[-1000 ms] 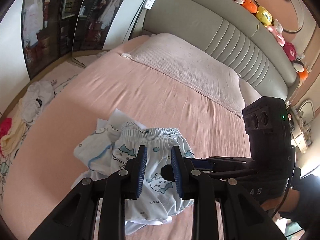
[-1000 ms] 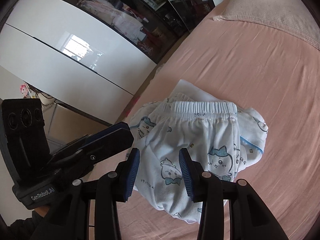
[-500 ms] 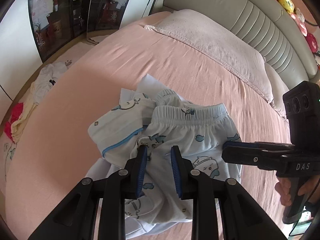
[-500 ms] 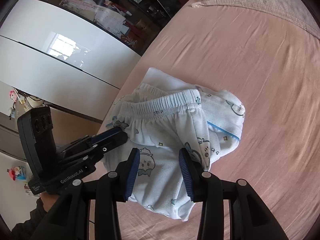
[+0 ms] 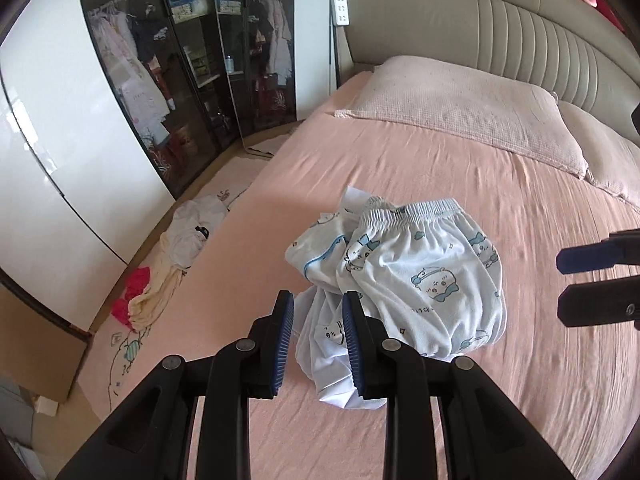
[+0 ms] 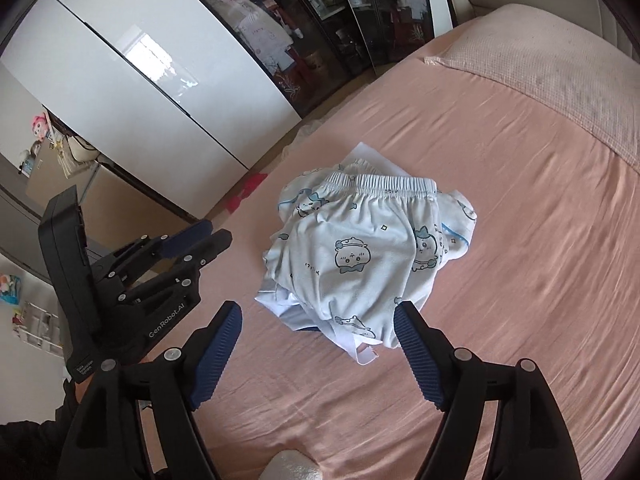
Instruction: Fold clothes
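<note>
Only your left wrist view shows the headboard (image 5: pixel 500 32) and the clothes on the floor (image 5: pixel 176 256). The crumpled pajama shorts (image 5: pixel 404 276) lie on the pink bed (image 5: pixel 480 184), just ahead of both jaws. Your left gripper (image 5: pixel 318 334) is narrowly spread and empty; your right gripper (image 6: pixel 316 354) is wide apart, holding nothing.
</note>
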Available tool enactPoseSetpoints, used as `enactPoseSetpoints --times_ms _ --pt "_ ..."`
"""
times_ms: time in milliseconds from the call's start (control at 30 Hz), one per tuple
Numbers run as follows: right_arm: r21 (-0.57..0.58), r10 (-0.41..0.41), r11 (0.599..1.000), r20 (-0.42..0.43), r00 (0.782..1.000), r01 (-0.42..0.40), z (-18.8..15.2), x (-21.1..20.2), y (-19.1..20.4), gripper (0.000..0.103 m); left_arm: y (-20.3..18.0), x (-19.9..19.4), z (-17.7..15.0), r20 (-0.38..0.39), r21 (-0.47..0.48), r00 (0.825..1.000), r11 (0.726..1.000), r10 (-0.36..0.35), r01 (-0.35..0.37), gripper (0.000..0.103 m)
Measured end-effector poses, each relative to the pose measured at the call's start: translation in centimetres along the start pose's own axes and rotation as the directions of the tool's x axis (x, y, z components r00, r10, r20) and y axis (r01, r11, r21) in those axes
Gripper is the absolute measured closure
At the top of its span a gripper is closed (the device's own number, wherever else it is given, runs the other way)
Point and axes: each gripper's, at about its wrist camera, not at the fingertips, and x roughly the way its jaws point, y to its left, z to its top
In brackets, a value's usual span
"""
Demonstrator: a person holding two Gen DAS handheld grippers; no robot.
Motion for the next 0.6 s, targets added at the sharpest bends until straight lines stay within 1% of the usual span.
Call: enactPoseSetpoints --times_ms 67,100,233,333,367,400,467,500,567,600 --pt "-0.012 -0.026 1.0 0.03 0.999 0.026 -0.5 -1.9 0.4 0.025 -0.4 -1.6 -0.1 0.022 -0.043 0.999 0.999 -0.03 0.031 0.08" --pt "-0.011 -0.028 1.0 0.044 0.999 0.028 -0.7 -2.7 0.5 0.025 -0.8 -2.3 -0.2 0.03 -0.05 0.999 0.998 -0.032 0.033 0.08" --pt "0.001 -0.037 0.999 0.089 0.995 0.037 -1.2 -5.8 1.2 0.024 -3.0 -4.6 -1.1 0.054 -0.009 0.999 1.0 0.006 -0.005 0.08" --pt "-0.034 -0.065 0.997 0.117 0.991 0.069 -2.6 -8.5 2.1 0.024 -3.5 -5.6 -1.8 0.046 -0.077 0.996 0.994 -0.073 0.077 0.079" --pt "-0.061 -0.091 0.993 0.118 0.989 0.098 -3.1 -9.1 2.3 0.024 -3.7 -5.9 -2.0 0.043 -0.088 0.995 0.991 -0.095 0.098 0.079" --pt "-0.087 -0.122 0.987 0.122 0.985 0.133 -3.7 -9.8 2.5 0.024 -4.1 -6.2 -2.2 0.041 -0.083 0.995 0.993 -0.086 0.089 0.079" --pt "-0.132 -0.199 0.967 0.138 0.97 0.217 -4.8 -11.2 2.7 0.024 -4.9 -7.0 -2.7 0.039 -0.066 0.997 0.996 -0.06 0.062 0.079" --pt "-0.128 -0.221 0.962 0.151 0.964 0.241 -5.2 -11.9 2.6 0.024 -5.2 -7.6 -3.0 0.043 -0.061 0.998 0.997 -0.034 0.037 0.079" --pt "-0.092 -0.222 0.967 0.166 0.961 0.239 -6.2 -13.1 2.2 0.024 -5.5 -9.0 -3.8 0.054 -0.072 0.999 0.997 0.0 0.003 0.079" --pt "-0.069 -0.206 0.973 0.163 0.965 0.22 -6.7 -13.6 2.1 0.024 -5.4 -9.8 -4.2 0.057 -0.083 0.998 0.997 0.004 0.001 0.079"
